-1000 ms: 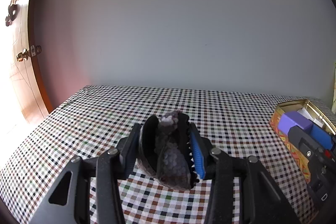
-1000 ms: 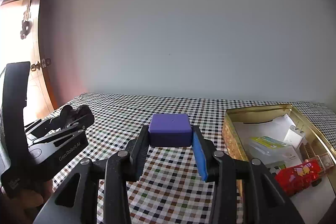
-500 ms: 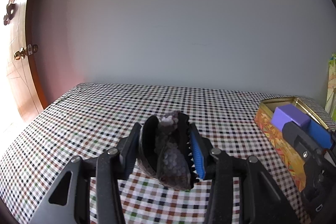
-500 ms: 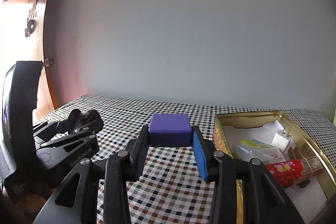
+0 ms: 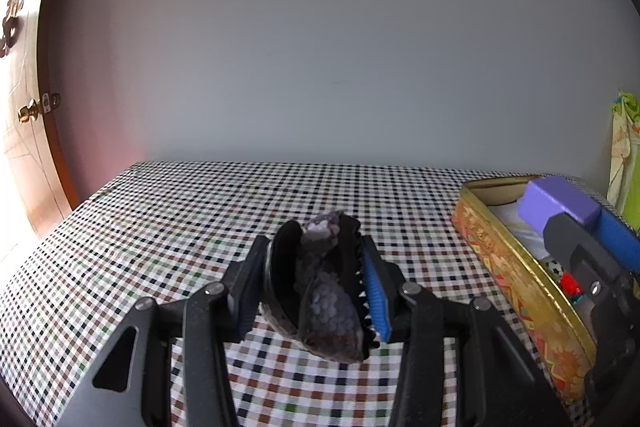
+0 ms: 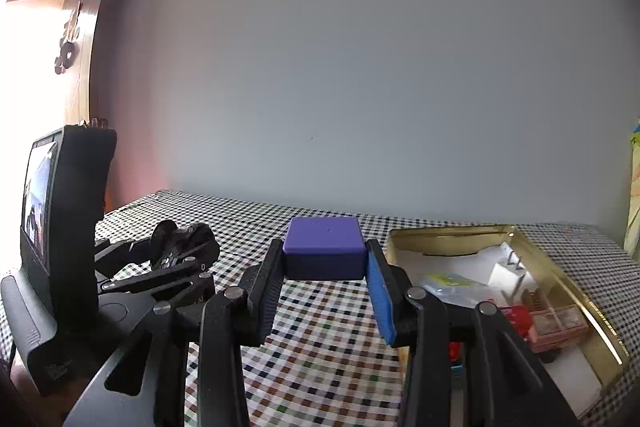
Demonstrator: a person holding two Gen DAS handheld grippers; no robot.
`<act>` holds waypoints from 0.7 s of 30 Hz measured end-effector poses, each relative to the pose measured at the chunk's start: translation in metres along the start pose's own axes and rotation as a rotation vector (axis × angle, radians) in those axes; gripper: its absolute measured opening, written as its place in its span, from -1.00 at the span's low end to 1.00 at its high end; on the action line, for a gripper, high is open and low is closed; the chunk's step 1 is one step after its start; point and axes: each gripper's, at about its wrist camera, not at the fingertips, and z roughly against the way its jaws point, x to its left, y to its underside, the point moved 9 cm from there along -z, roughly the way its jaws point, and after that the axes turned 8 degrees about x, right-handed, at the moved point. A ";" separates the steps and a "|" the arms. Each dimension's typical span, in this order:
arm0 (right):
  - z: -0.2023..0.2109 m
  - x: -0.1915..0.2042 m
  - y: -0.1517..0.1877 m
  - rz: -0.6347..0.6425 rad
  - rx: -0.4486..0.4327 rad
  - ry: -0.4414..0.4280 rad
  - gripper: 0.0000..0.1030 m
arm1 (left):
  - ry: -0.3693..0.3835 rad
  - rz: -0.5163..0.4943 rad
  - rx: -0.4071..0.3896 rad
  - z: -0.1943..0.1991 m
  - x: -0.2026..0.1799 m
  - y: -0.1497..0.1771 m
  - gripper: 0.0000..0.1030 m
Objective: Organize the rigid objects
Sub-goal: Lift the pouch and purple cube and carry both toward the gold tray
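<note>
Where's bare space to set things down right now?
The checked tablecloth is bare from the wall to the left claw, and between the claws up to the gold tin. The tin is crowded: a white plug, packets and red items; only its near right corner looks free.

The right gripper [image 6: 325, 269] clamps a purple box [image 6: 324, 247] between its fingers, above the checkered tablecloth [image 6: 320, 347]. At 3 o'clock from the box, an open gold tin [image 6: 560, 267] holds a white plug [image 6: 506, 273], a pale packet [image 6: 452, 285] and a pink case [image 6: 558, 327]. At 9 o'clock, the left gripper [image 6: 180, 247] clamps a dark hair clip [image 6: 188, 237].
</note>
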 end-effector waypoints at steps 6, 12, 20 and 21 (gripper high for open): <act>0.011 -0.014 -0.001 -0.016 -0.028 0.009 -0.17 | 0.017 -0.010 -0.011 0.007 -0.019 0.001 -0.14; 0.018 -0.034 -0.006 -0.036 -0.066 0.023 -0.17 | 0.042 -0.002 -0.032 0.017 -0.031 0.000 -0.14; 0.025 -0.064 -0.009 -0.081 -0.095 0.045 -0.17 | 0.075 -0.027 -0.045 0.018 -0.054 -0.008 -0.14; 0.026 -0.068 -0.009 -0.084 -0.099 0.050 -0.17 | 0.080 -0.031 -0.050 0.019 -0.058 -0.010 -0.14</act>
